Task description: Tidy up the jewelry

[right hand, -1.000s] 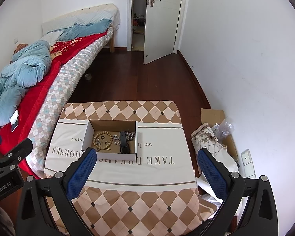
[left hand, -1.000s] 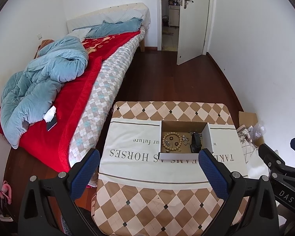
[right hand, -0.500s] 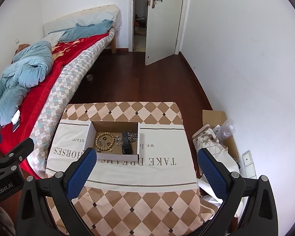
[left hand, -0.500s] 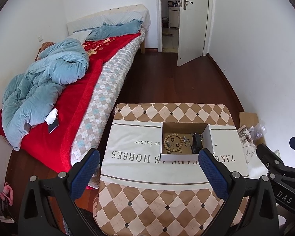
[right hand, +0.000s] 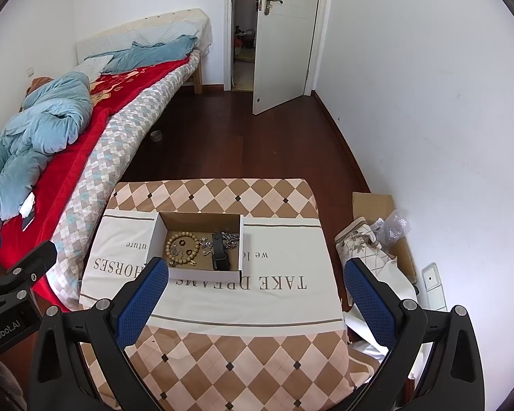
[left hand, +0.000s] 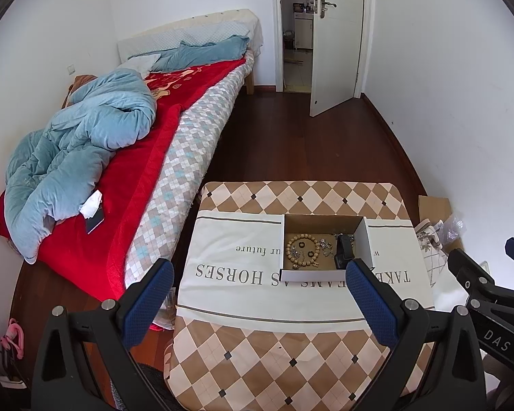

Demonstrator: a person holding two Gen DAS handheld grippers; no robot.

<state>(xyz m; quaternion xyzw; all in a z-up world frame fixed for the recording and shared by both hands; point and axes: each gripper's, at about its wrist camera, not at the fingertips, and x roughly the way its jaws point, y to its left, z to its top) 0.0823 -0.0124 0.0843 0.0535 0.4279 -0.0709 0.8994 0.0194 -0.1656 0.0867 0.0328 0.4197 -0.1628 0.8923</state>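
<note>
1. Right wrist view shows us the box (right hand: 202, 275) on the tabletop (right hand: 222, 359), open at the top, with the jewelry all inside it: a bead bracelet (right hand: 183, 246) at the left, a black band (right hand: 220, 251) right of middle, a chain (right hand: 232, 239) behind the band, and small pieces between that we cannot name.
2. Our right gripper (right hand: 253, 294) hangs above the near side of the box, fingers wide apart and holding nothing.
3. Our left gripper (left hand: 258, 293) hangs likewise above the tabletop, fingers wide apart and empty; in its view the box (left hand: 311, 275) lies ahead and to the right.
4. Jewelry gathered in a box fits either a sorted end or a jumble awaiting sorting; we cannot tell which.
5. If we do reach in, we judge that a straight-down approach clear of the walls, taking one piece at a time, would keep the chain from snagging.
</note>
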